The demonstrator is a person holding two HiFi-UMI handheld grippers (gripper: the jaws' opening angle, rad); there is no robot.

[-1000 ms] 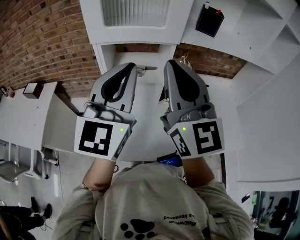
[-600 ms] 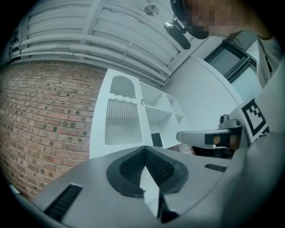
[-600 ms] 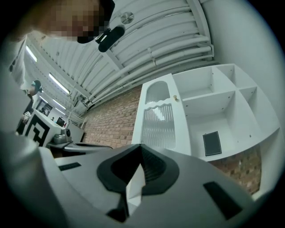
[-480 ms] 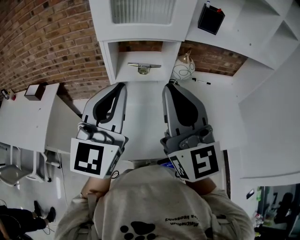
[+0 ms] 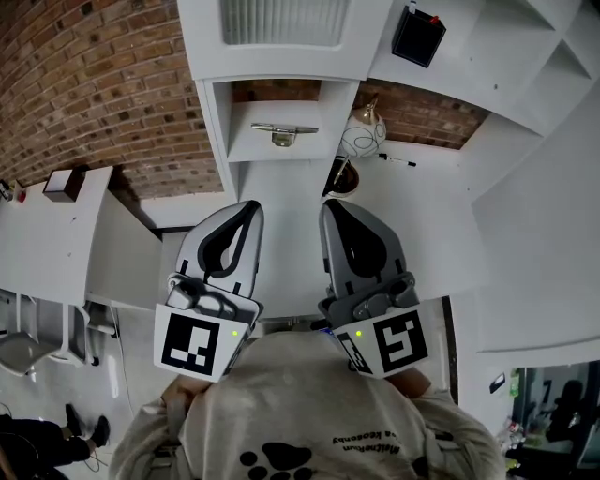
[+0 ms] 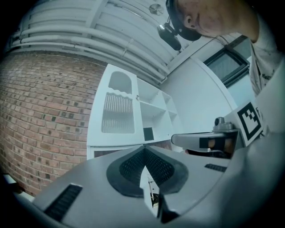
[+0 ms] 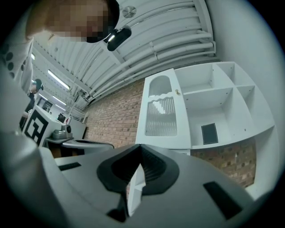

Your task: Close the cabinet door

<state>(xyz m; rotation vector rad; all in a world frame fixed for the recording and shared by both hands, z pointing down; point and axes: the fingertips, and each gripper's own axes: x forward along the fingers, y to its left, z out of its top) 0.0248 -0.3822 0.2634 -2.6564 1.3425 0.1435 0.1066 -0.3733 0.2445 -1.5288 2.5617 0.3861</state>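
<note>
The cabinet door, white with a ribbed translucent panel, is sitting at the top of the head view and looks flush with the cabinet front. It is standing just beside the open shelves, where a flat black square is leaning in one compartment. Under the door a small niche is holding a metal fitting, and a coil of thin cable is lying next to it on the white worktop. Red brick wall is running behind the unit and off to the left, where a white side table is carrying a small dark box. White beams are crossing the ceiling. The left gripper and right gripper are hovering side by side over the worktop, well apart from the door, each with its jaws pressed together on nothing. The person's grey sweatshirt is filling the near edge.
</note>
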